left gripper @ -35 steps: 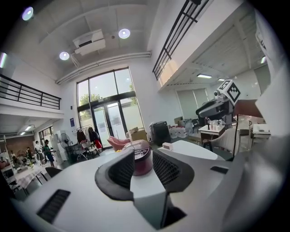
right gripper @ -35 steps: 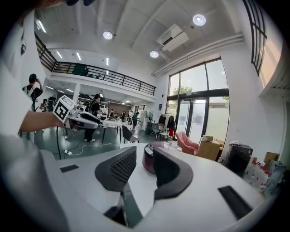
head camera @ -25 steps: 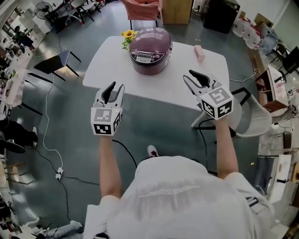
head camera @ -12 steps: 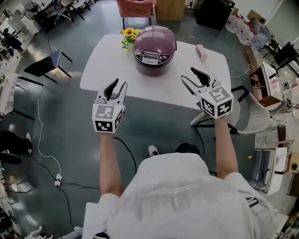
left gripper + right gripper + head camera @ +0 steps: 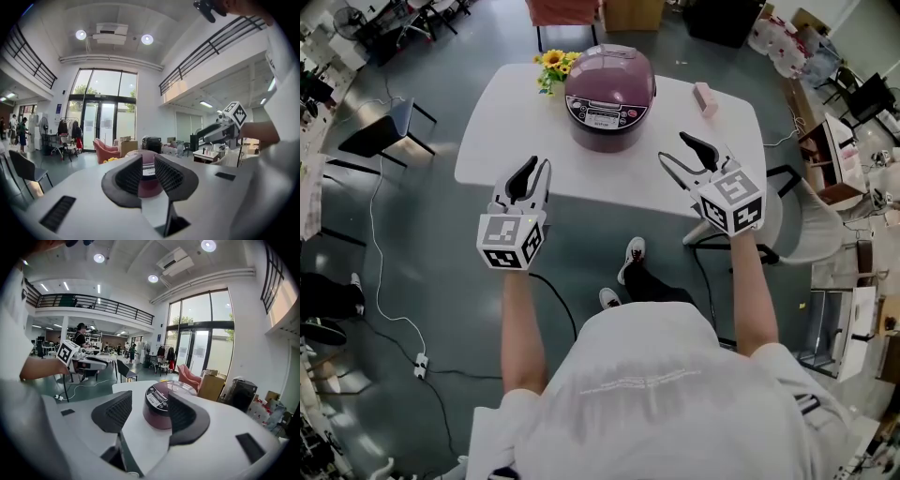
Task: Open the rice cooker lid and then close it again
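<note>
Short of the counter (image 5: 511, 127), our right gripper (image 5: 675, 150) has just spread its fingers wide and our left gripper (image 5: 536, 169) has narrowed its own. Both are empty, ready for the shut rice cooker lid (image 5: 611, 67).

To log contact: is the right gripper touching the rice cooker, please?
Apart. The head view shows bare table between the right gripper and the rice cooker.

A white table (image 5: 487, 159) stood on a grey floor (image 5: 422, 281), with a black chair (image 5: 375, 137) off its left edge and a white chair (image 5: 811, 234) off its right. Tall windows (image 5: 201, 333), round ceiling lights (image 5: 147, 39) and a railed balcony (image 5: 98, 302) enclosed the hall.
</note>
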